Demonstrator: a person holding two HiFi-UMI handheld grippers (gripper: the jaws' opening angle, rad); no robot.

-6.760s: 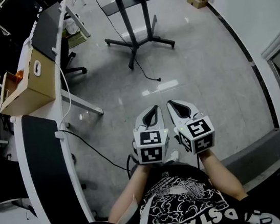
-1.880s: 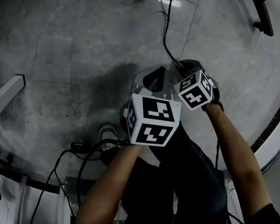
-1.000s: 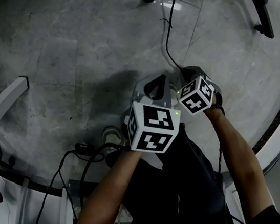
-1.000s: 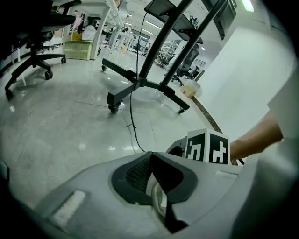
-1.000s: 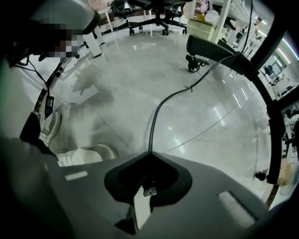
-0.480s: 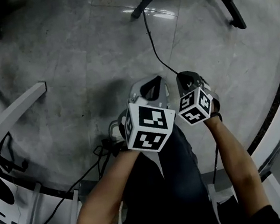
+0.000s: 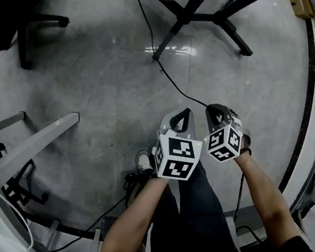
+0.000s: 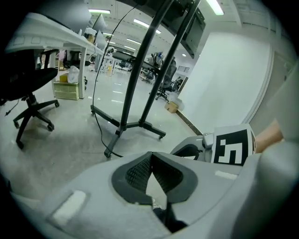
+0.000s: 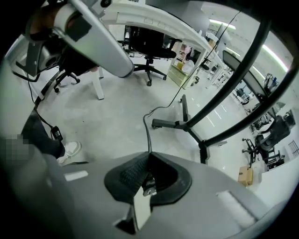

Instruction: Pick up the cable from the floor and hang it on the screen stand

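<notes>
Now we have the pick-up done, by our reading: the right gripper point(image 9: 149, 158) is pinched on the plug end of the cable point(image 9: 147, 140), which trails far across the floor to the screen stand point(image 7: 187, 14). The left gripper point(image 8: 152, 156) is closed on nothing. Next we should carry the end to the stand and drape it there.

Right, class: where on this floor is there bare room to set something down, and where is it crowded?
Barest: the floor between the chair base, the white desk leg and the cable. Also the patch between cable, stand legs and dark wall edge. Crowded: around the stand legs, and the cords by the shoe.
</notes>
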